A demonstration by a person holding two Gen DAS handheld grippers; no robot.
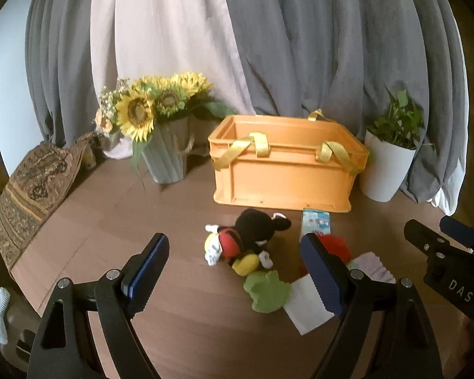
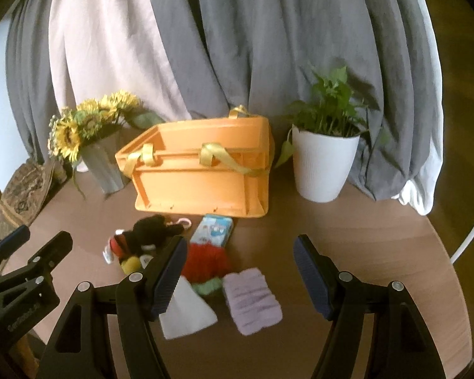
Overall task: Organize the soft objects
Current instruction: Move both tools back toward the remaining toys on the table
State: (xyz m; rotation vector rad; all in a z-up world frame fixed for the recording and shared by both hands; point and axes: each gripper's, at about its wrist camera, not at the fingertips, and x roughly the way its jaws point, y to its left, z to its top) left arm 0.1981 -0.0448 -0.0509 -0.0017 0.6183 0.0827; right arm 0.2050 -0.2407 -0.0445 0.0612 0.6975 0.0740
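An orange crate (image 1: 284, 173) with yellow ribbon handles stands at the back of the brown table; it also shows in the right wrist view (image 2: 202, 180). In front of it lie a Mickey Mouse plush (image 1: 243, 240) (image 2: 139, 240), a tissue pack (image 1: 315, 222) (image 2: 212, 229), a red knitted piece (image 2: 205, 260), a green soft toy (image 1: 267, 290), a white cloth (image 1: 306, 306) (image 2: 186, 312) and a lilac cloth (image 2: 252, 300). My left gripper (image 1: 237, 271) is open and empty, low over the plush and green toy. My right gripper (image 2: 240, 271) is open and empty above the lilac cloth.
A grey vase of sunflowers (image 1: 161, 126) stands left of the crate, a white potted plant (image 1: 388, 158) right of it. Grey and pink curtains hang behind. A patterned cloth (image 1: 31, 183) lies at the table's left edge. The table's round edge curves at the right (image 2: 442, 246).
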